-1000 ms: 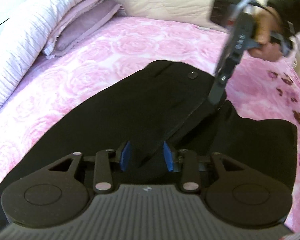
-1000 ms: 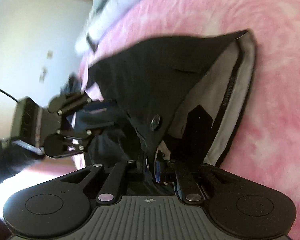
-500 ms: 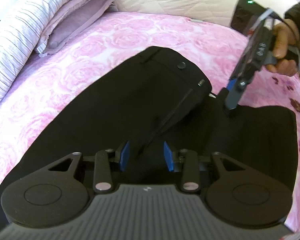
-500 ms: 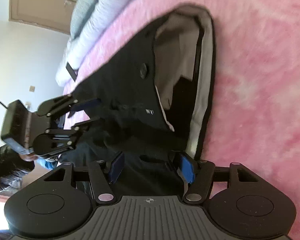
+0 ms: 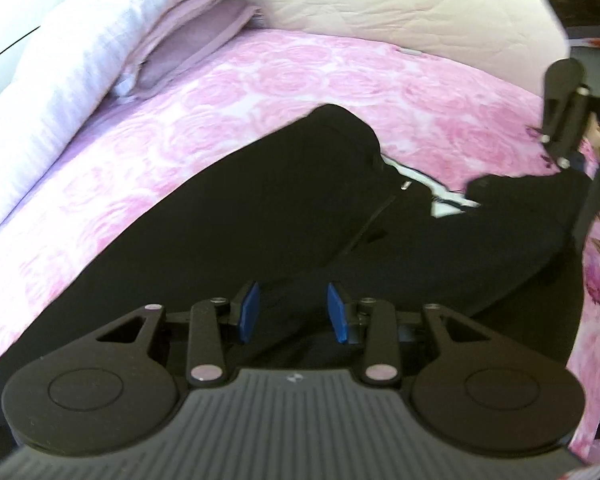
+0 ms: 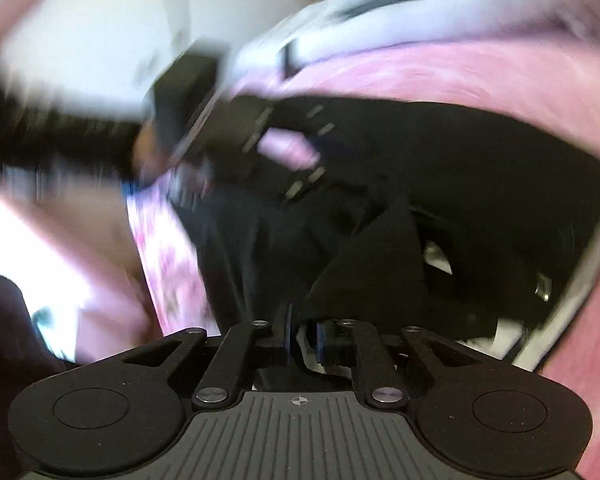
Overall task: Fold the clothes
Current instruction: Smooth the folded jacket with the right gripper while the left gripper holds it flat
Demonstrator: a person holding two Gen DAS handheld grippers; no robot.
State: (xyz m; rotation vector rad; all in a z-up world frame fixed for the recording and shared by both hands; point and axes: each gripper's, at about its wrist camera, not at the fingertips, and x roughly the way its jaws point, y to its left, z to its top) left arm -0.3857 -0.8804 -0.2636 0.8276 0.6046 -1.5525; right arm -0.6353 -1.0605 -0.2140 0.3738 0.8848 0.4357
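Trousers point(image 5: 284, 216) limp, soft, light: take waistband hem; right gripper point(image 6: 302, 338) jaws closing, pinching black cloth; left gripper point(image 5: 292, 312) spread, cloth unpinched.

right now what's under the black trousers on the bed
The black trousers lie spread on a pink rose-print bedspread, which shows around them on every side. Whether anything else lies beneath the cloth cannot be seen, because the fabric covers it.
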